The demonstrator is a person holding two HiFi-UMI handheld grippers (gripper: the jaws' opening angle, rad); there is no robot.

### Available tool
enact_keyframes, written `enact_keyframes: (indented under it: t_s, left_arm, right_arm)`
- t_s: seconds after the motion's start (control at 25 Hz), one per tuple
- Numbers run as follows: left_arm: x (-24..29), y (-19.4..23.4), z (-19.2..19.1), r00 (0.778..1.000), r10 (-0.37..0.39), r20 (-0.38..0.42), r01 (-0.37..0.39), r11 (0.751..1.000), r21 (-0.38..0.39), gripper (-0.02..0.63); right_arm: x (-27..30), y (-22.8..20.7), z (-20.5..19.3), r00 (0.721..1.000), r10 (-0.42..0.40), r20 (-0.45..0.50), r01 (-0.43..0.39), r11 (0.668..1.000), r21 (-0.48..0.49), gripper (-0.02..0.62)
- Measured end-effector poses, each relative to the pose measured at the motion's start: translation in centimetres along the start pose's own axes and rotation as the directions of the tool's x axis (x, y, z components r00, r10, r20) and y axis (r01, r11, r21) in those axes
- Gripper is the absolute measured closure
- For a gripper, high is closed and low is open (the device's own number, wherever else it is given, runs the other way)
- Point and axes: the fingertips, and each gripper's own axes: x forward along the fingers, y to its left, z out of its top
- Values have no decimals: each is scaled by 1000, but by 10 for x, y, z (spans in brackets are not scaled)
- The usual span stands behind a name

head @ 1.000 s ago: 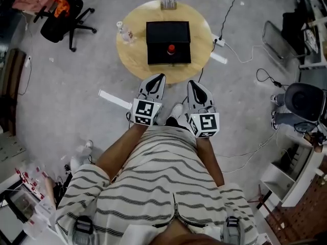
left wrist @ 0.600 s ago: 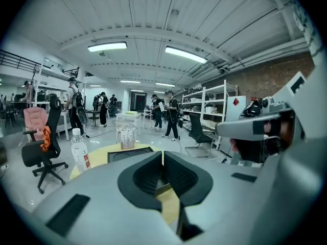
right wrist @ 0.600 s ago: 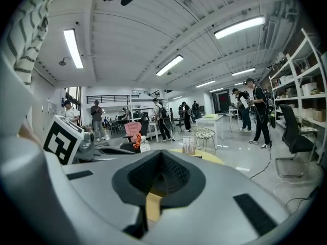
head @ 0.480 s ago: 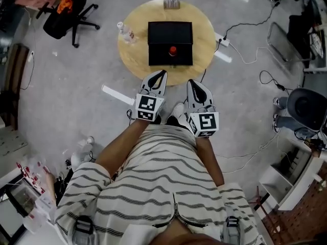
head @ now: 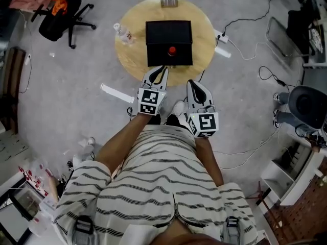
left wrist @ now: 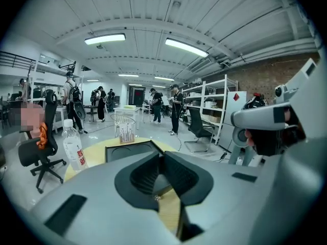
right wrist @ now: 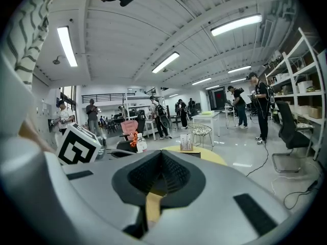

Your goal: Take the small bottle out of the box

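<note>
Small bottle [head: 172,50]: only its red cap shows, inside the open black box [head: 166,34] close to the box's near wall, at the centre of the round table [head: 133,55]. Removal has not begun; approach, grasp and lift remain. Left gripper [head: 161,69]: jaws closed, empty, tips at the table's near edge. Right gripper [head: 193,83]: jaws closed, empty, short of that edge. Both point toward the box.

I saw a matte black square box [head: 158,32] on a round pale-yellow wooden table [head: 132,60]. The small bottle [head: 172,50] inside looked red-topped, I think. The grey-white left gripper [head: 159,71] and right gripper [head: 193,83] bore black-and-white marker squares. The person's cream shirt [head: 153,172] had thin dark stripes.
</note>
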Motion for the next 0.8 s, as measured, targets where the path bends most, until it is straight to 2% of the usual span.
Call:
enact_keyframes:
  t_s: [0.44, 0.8]
  left_arm:
    - [34, 5, -17, 998, -21, -55, 21, 1000, 0, 535]
    - [56, 10, -24, 997, -9, -79, 10, 1000, 7, 500]
  right_arm:
    - [2, -6, -11, 999, -15, -33, 16, 1000, 15, 584]
    - [-4, -13, -19, 998, -22, -58, 23, 1000, 13, 584]
